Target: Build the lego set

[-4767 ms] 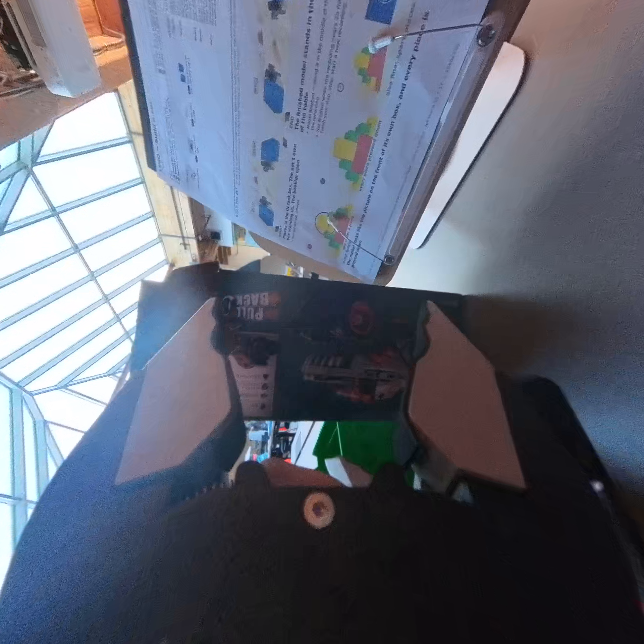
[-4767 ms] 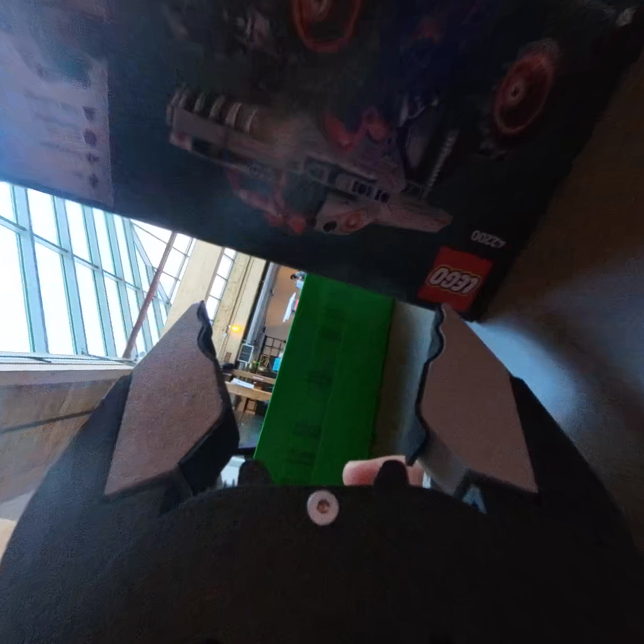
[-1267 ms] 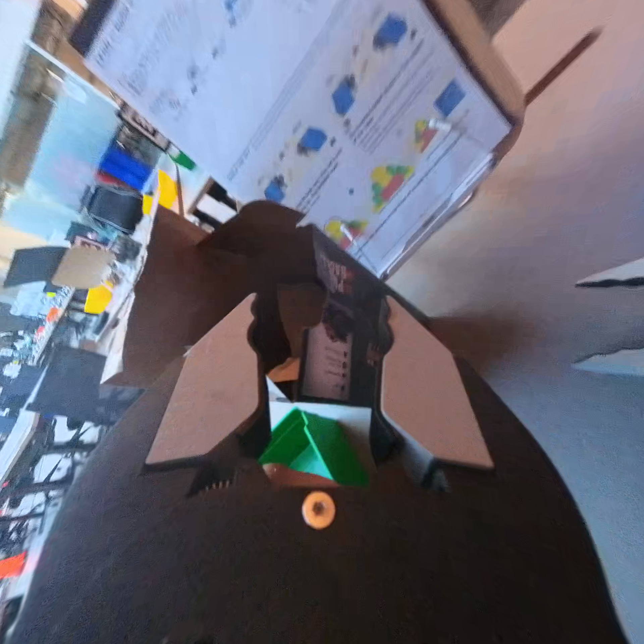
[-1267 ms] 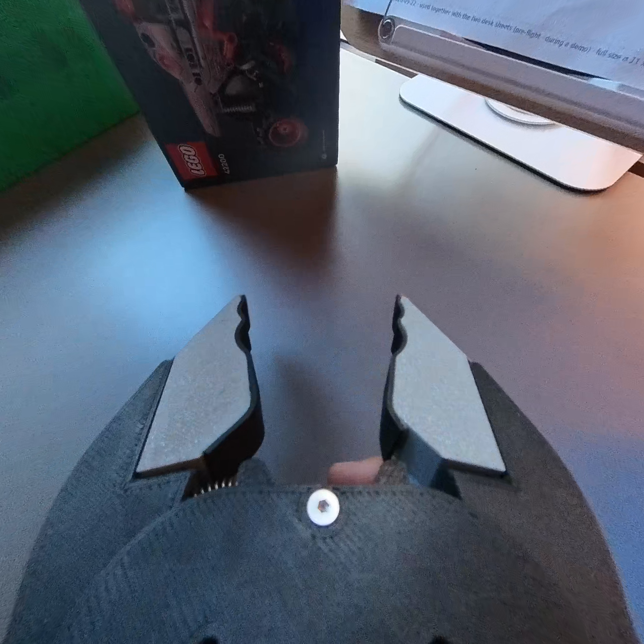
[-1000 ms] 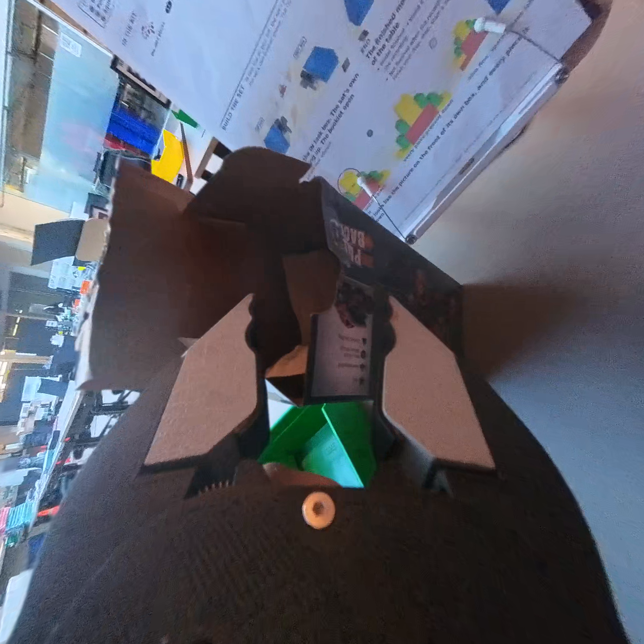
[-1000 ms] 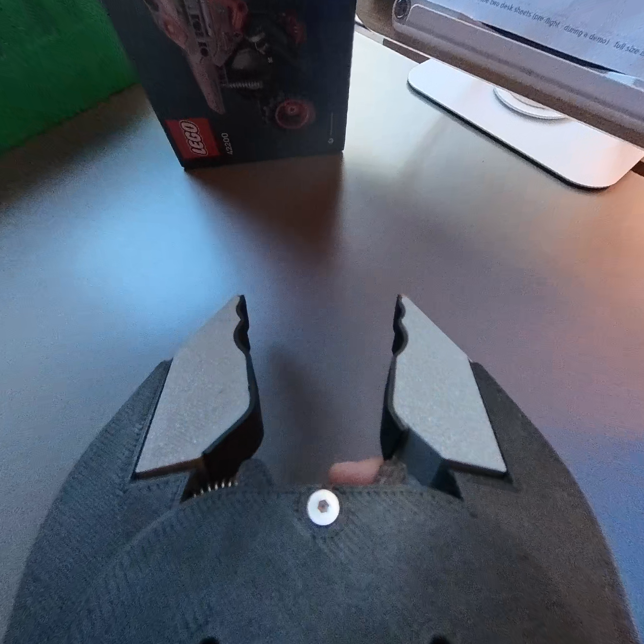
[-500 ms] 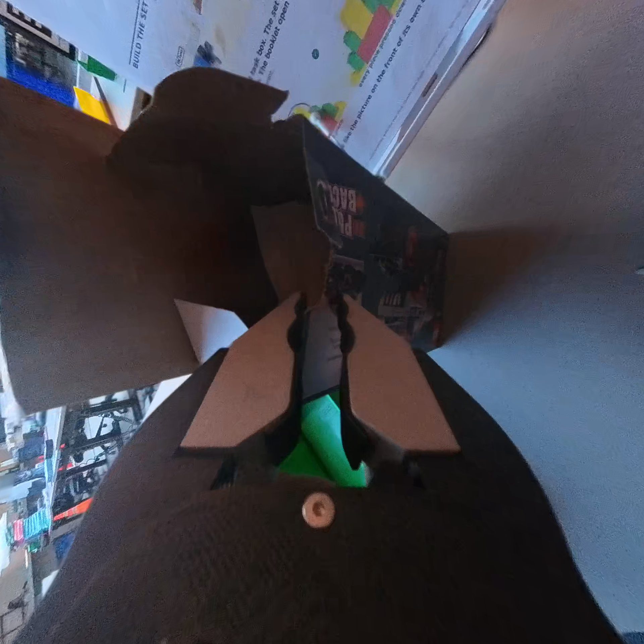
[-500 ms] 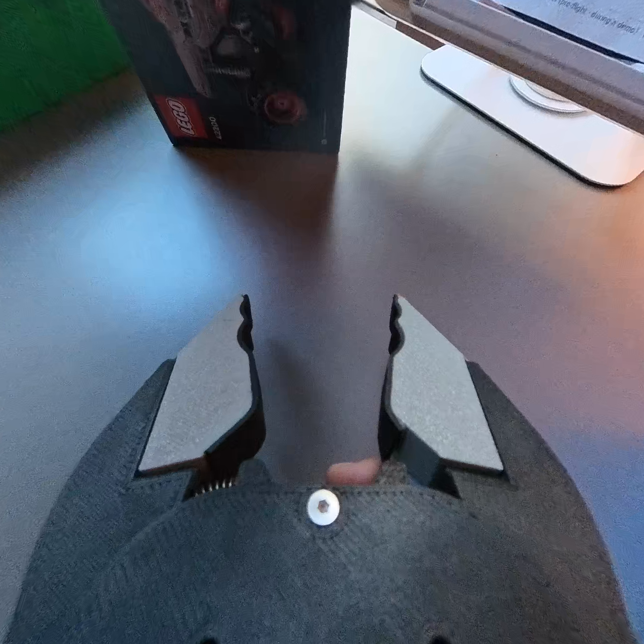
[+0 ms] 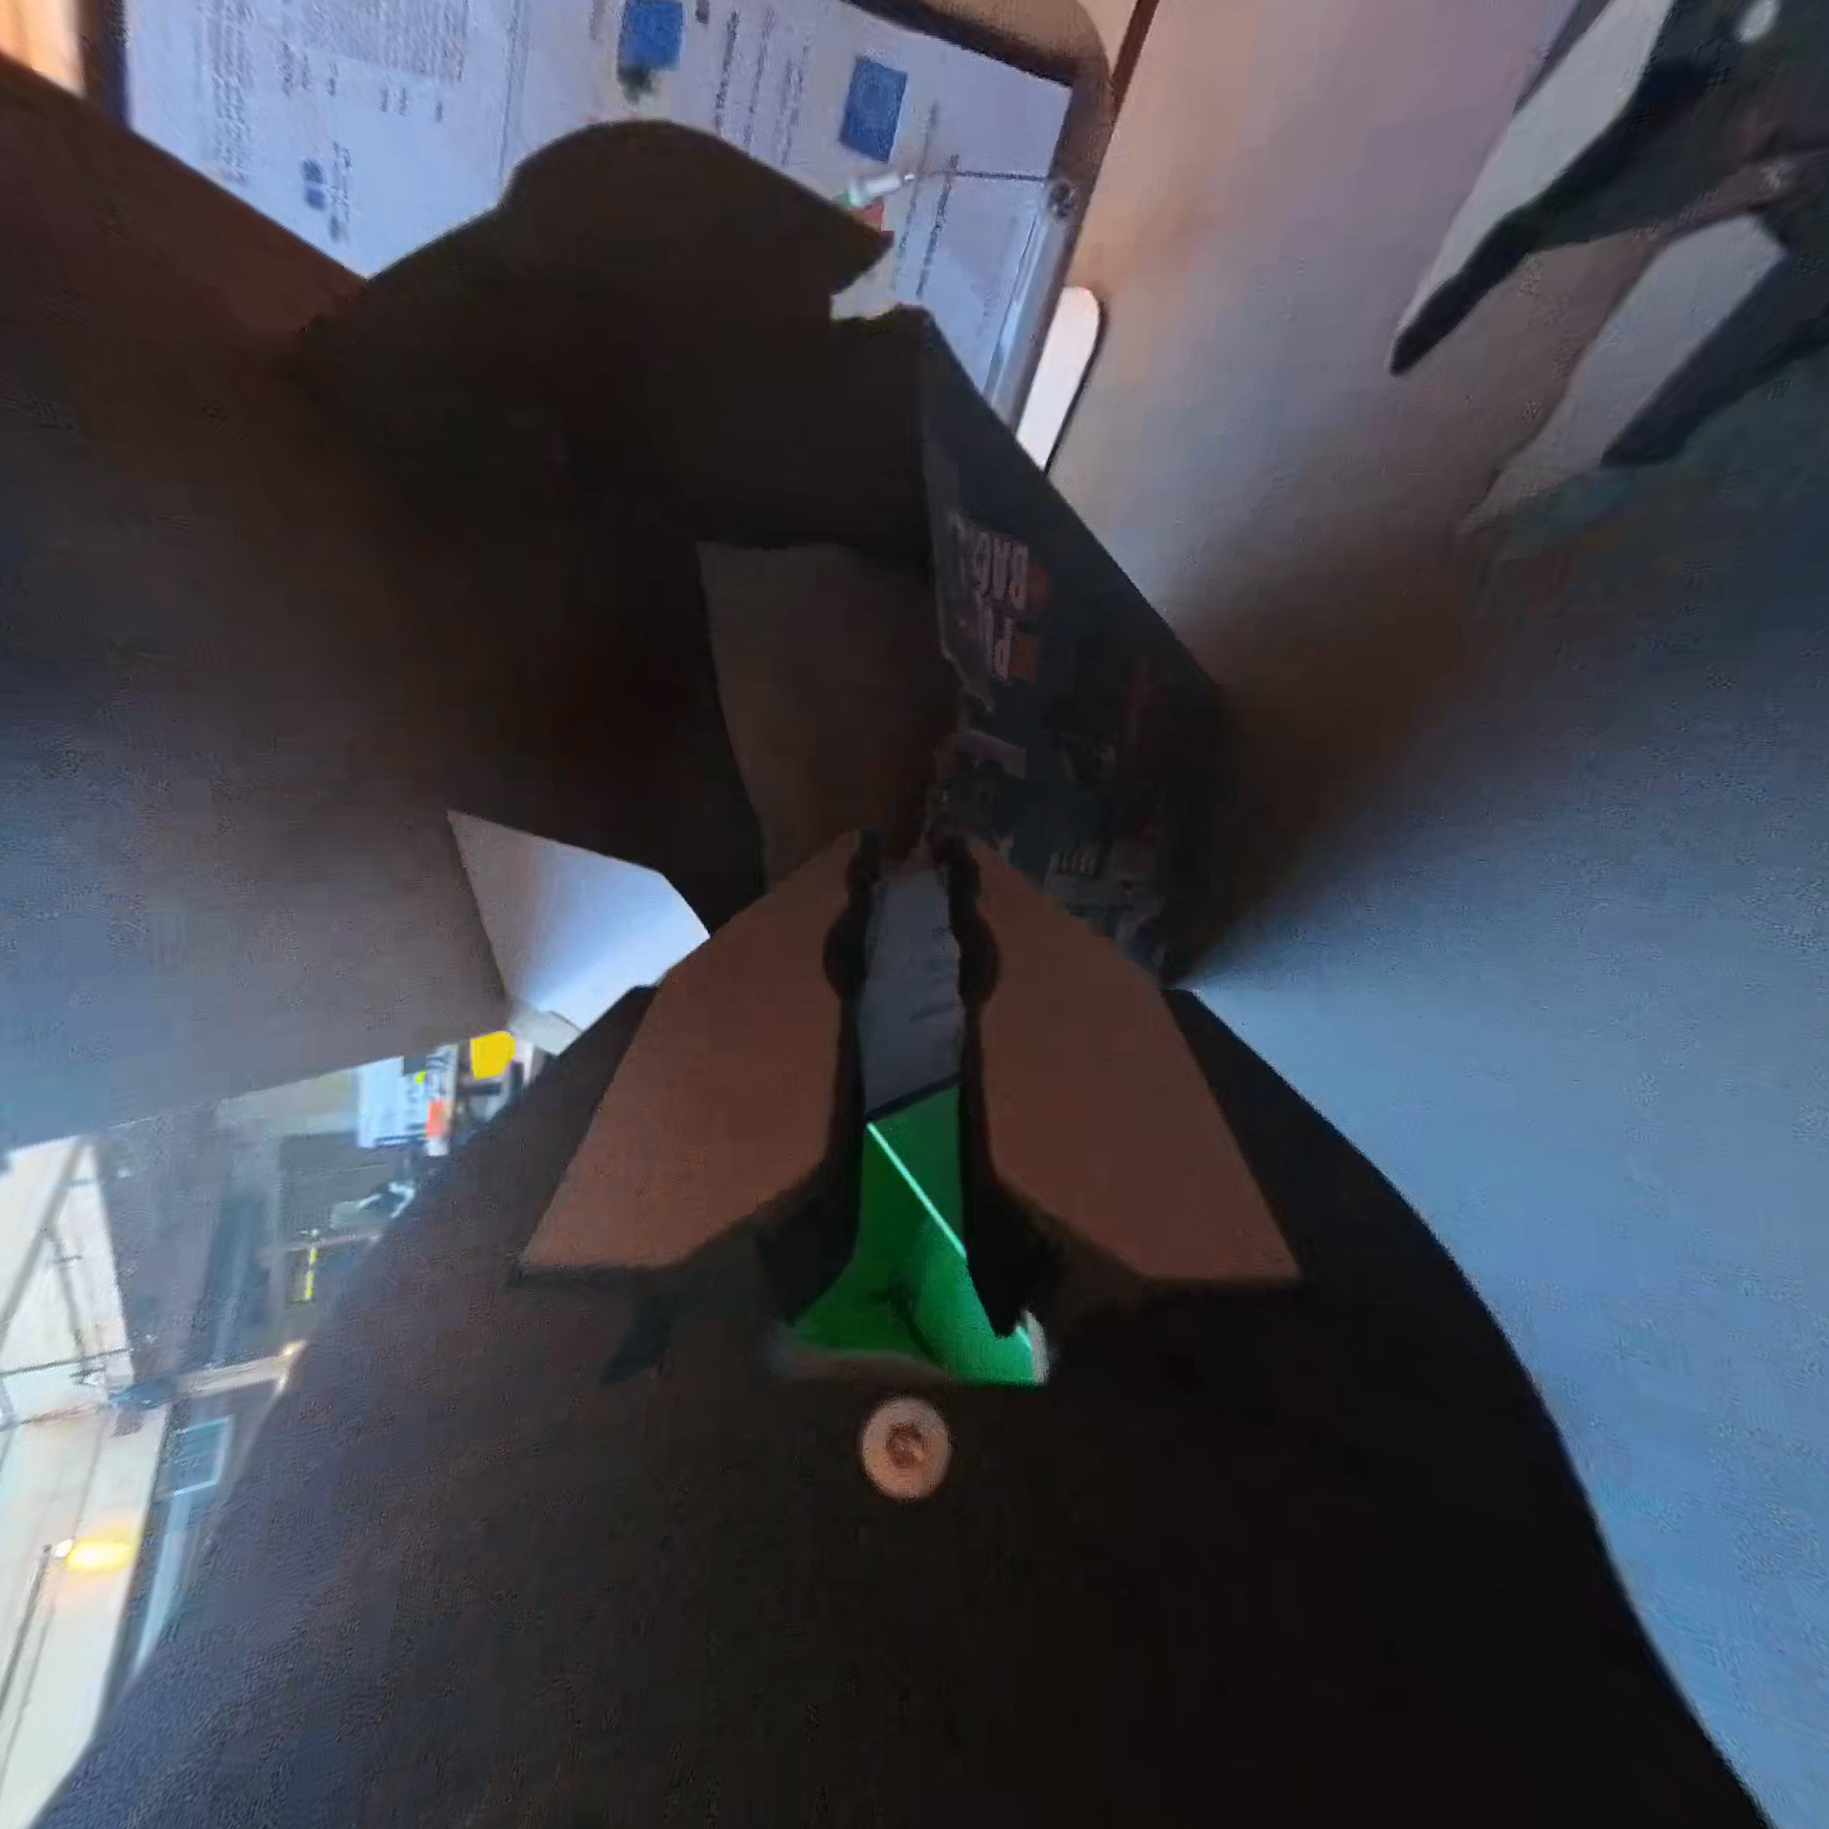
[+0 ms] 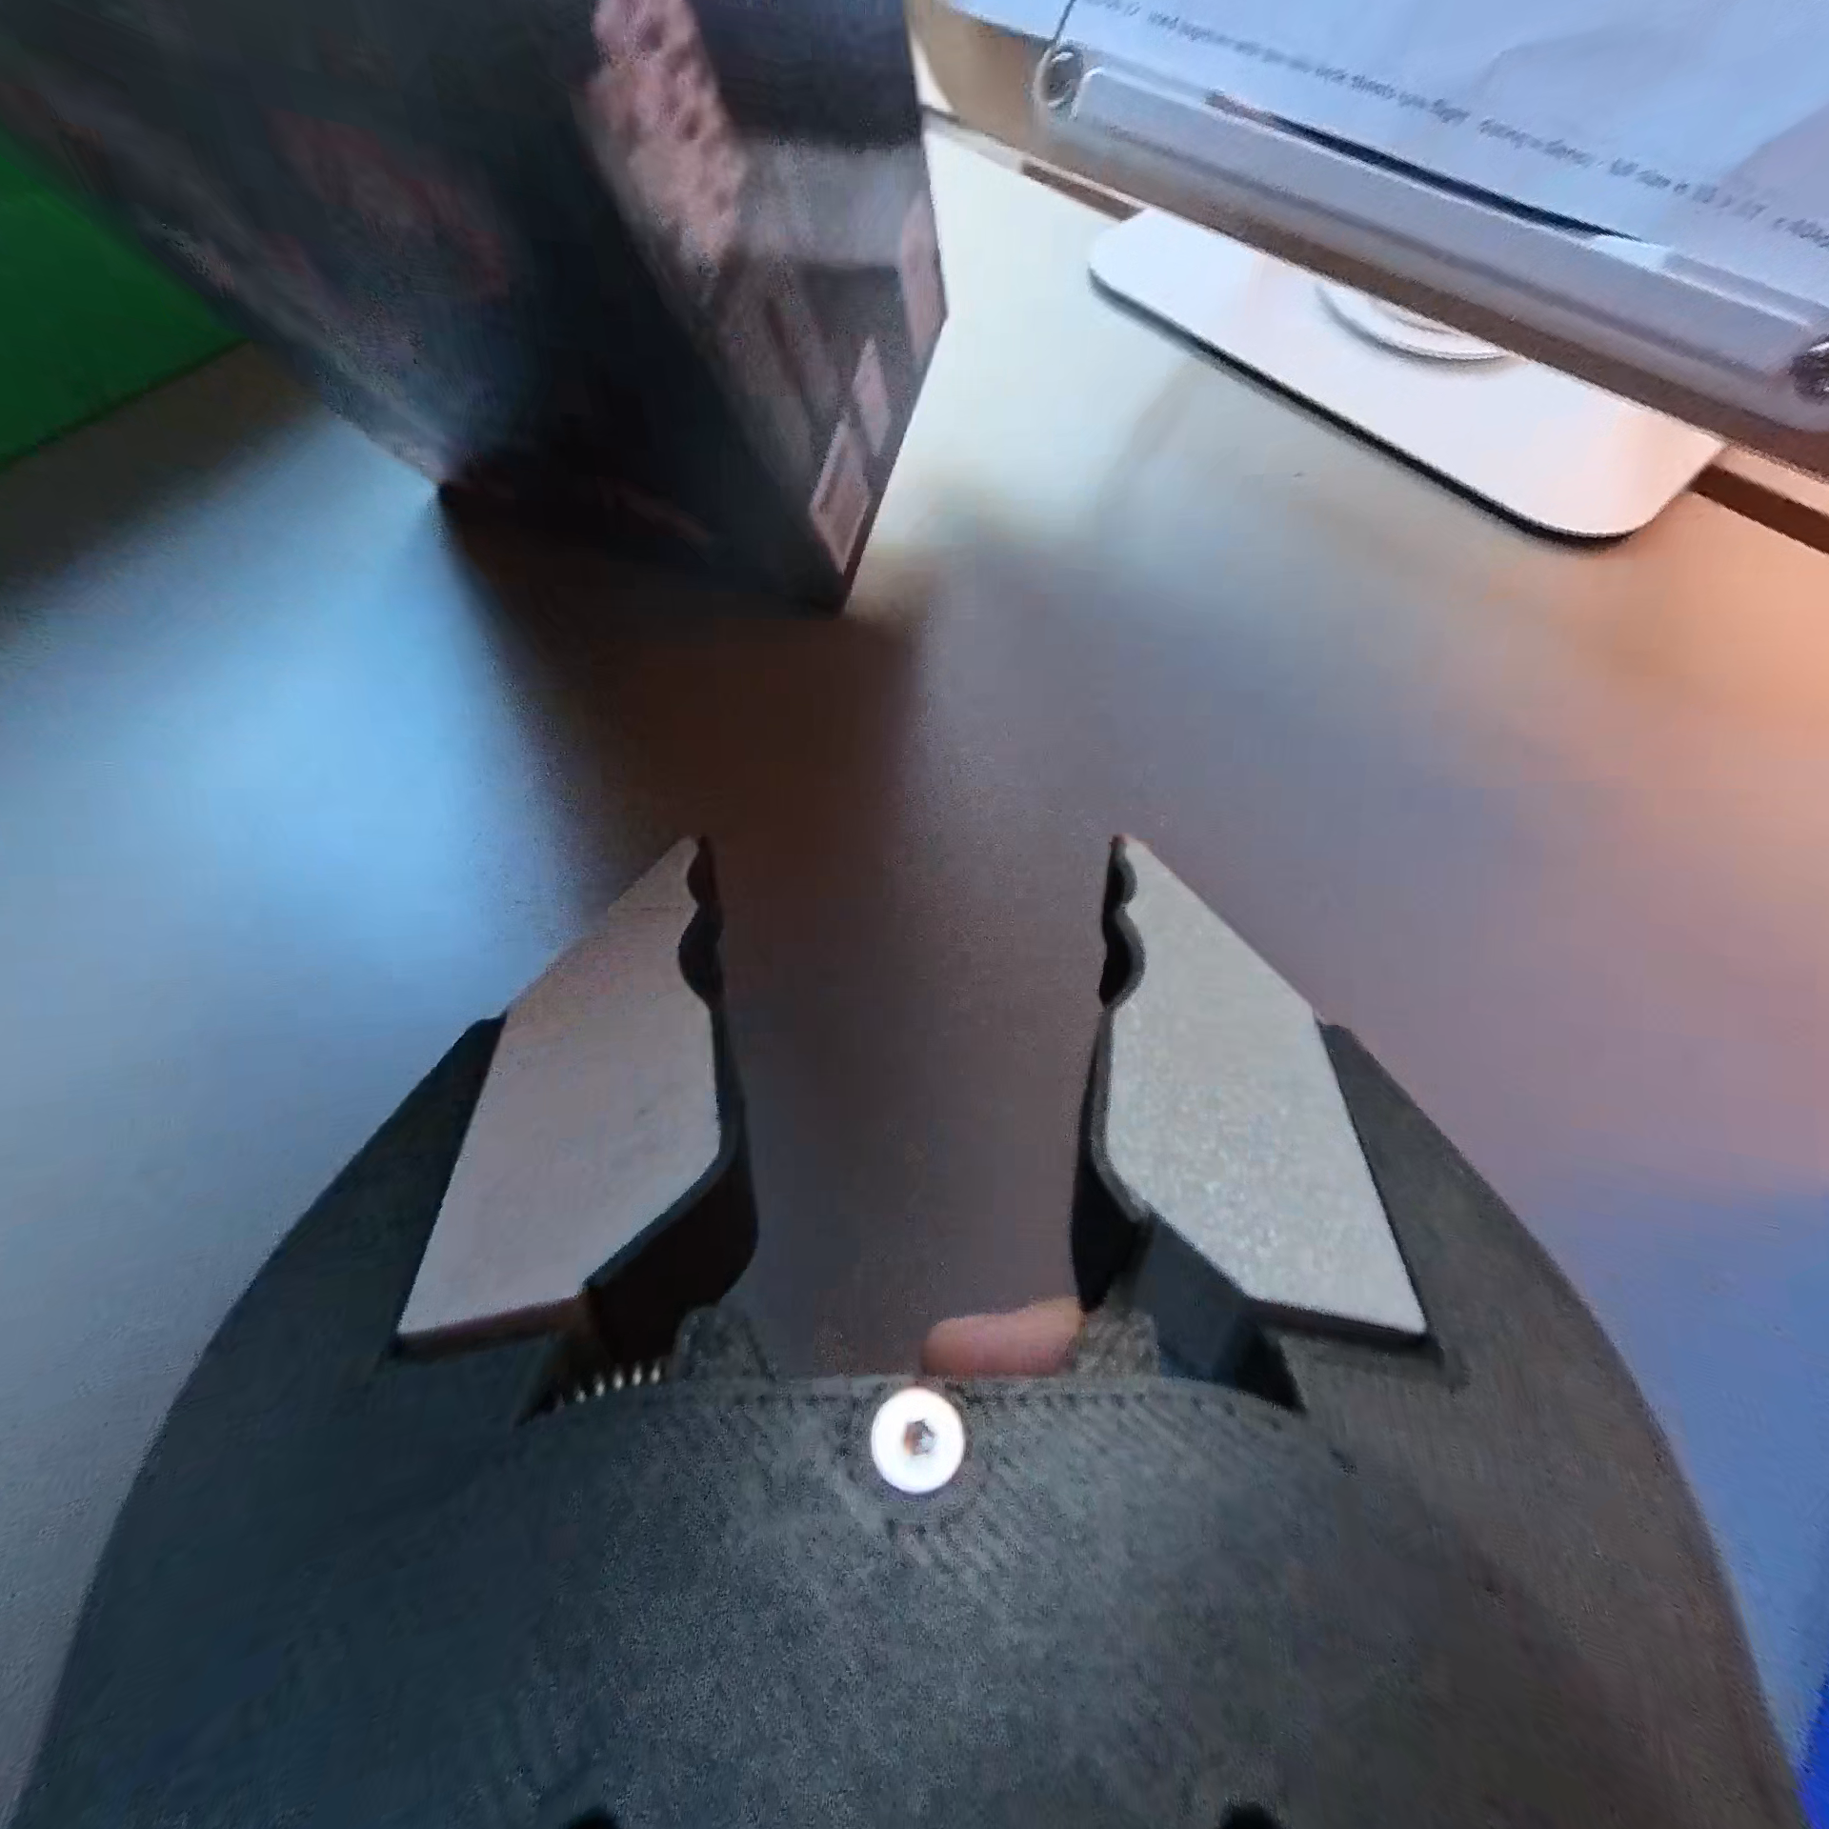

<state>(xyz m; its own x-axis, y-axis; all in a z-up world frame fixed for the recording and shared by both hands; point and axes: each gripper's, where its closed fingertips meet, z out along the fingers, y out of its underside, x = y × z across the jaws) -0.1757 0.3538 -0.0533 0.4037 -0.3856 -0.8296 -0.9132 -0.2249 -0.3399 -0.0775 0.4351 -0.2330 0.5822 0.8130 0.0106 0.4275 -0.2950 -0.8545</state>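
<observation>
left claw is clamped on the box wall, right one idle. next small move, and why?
Probably bring the right claw up to the Lego box to steady it. The left claw is shut on the box's printed wall beside the open flaps, while the right hangs open and empty over the table. What is inside the box is hidden.

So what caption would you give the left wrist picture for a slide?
Left tool pinching the torn front wall of the opened Lego box on the table.
</observation>
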